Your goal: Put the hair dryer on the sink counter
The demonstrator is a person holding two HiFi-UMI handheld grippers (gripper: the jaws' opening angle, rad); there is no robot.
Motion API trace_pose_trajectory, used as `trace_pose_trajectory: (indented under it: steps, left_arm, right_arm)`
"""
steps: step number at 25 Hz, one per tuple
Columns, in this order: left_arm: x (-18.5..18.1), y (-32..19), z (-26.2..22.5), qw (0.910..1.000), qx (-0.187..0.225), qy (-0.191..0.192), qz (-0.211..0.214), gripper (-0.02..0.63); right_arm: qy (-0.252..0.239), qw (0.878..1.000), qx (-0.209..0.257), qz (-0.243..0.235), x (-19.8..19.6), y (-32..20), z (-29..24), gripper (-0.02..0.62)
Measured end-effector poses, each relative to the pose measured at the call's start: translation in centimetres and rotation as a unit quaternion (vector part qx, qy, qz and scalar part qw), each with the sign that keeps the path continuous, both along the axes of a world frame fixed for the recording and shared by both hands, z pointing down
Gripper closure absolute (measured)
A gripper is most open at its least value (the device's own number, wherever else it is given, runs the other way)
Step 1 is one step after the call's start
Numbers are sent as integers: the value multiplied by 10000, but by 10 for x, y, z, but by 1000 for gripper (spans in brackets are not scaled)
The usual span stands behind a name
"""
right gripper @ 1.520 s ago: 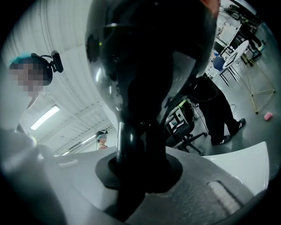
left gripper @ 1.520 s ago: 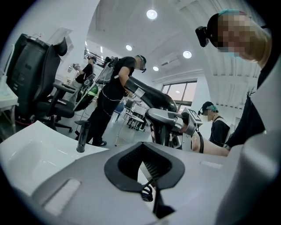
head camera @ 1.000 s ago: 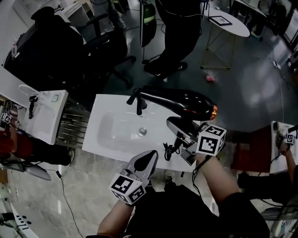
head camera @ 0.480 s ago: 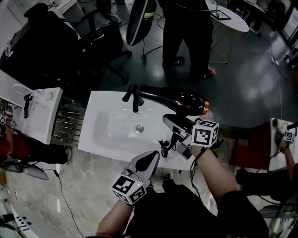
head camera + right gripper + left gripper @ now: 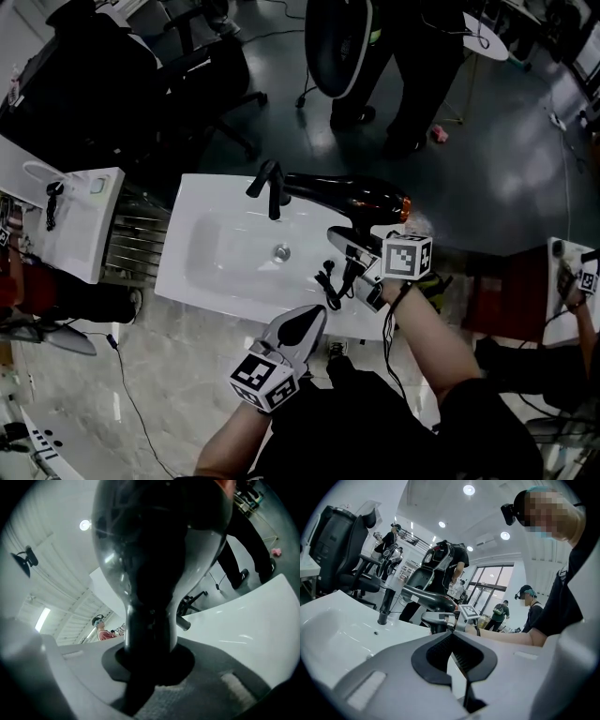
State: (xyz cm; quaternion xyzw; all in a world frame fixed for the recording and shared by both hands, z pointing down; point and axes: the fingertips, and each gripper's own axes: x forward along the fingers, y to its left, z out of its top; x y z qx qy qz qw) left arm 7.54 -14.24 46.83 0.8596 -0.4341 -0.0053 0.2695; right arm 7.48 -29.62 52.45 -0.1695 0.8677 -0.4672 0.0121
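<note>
The black hair dryer hangs level over the right end of the white sink counter, its nozzle pointing left beside the faucet. My right gripper is shut on its handle from below. In the right gripper view the handle stands between the jaws and the dark body fills the top. The dryer's cord trails onto the counter. My left gripper hovers at the counter's front edge, shut and empty; its closed jaws point at the dryer and my right gripper.
A black faucet and a drain sit in the basin. A second small sink stands at the left. An office chair and a standing person are behind the counter.
My right gripper has sunk with the hair dryer, bringing it closer to the counter. The left gripper has barely moved. The chair and person behind have shifted.
</note>
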Motion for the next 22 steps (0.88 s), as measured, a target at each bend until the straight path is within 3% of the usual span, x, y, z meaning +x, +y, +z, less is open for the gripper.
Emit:
trace_pose_trajectory:
  steps: [22]
  left_arm:
    - [-3,16,29,9994,-258,107,-203,603]
  right_arm:
    - [406,9907,-1296,91,3,-23,109,549]
